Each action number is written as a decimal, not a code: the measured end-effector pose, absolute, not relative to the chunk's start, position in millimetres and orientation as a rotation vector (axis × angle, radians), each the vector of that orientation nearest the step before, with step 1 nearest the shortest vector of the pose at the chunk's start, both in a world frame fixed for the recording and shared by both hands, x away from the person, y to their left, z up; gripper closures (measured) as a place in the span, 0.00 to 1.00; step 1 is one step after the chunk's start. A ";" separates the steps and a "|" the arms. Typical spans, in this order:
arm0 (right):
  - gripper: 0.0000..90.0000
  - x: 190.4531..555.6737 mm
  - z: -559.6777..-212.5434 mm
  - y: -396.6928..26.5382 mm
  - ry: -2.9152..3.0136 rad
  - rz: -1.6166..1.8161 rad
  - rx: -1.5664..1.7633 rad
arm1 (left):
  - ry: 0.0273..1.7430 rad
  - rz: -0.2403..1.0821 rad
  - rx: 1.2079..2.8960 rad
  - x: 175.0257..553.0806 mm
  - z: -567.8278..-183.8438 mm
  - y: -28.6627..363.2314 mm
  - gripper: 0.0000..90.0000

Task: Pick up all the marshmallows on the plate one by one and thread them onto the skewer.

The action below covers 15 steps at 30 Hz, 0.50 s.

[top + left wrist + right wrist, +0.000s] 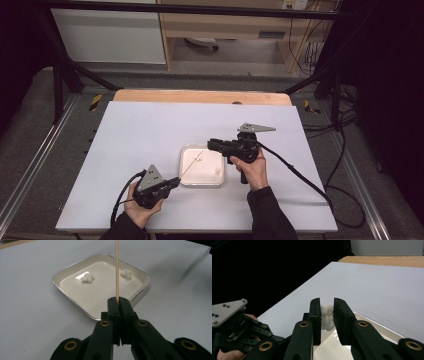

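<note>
A square white dish [186, 179] sits on the white table, between my two grippers. My left gripper [176, 182] is at its near left, shut on a thin wooden skewer [192, 162] that slants up over the dish. In the left gripper view the skewer [117, 270] rises from the closed jaws [118, 300], and two white puffy pieces [87, 277] [126, 274] lie in the dish [65, 295]. My right gripper [210, 145] hovers over the dish's far right corner. Its jaws [327, 303] are shut on another white puffy piece [327, 317].
The white table top [150, 130] has a wooden edge [200, 96] at the back. Black cables [300, 175] trail from both grippers. Metal frame rails and a dark floor surround the table. The left gripper [233, 327] appears at the right gripper view's left.
</note>
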State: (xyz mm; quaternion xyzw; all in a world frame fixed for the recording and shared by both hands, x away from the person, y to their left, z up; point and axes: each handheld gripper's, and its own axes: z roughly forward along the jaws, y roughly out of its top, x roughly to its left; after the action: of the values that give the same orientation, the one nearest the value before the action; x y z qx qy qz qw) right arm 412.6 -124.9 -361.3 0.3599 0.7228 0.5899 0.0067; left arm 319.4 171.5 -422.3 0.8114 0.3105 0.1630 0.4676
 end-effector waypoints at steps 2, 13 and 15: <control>0.86 414.3 -363.0 -123.1 2.262 1.856 1.137 | 0.761 0.400 1.989 319.4 -422.1 171.5 0.99; 0.86 417.3 -368.8 -118.6 2.275 1.888 1.162 | 0.761 0.403 1.986 319.2 -421.8 171.6 0.99; 0.86 417.4 -369.1 -118.3 2.278 1.892 1.168 | 0.760 0.402 1.985 319.2 -421.7 171.5 0.99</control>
State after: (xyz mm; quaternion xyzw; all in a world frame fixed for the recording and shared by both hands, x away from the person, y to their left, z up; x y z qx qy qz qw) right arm 417.4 -118.3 -369.1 0.3667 0.7156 0.5942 -0.0206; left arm 319.2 171.5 -421.7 0.8100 0.3103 0.1639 0.4698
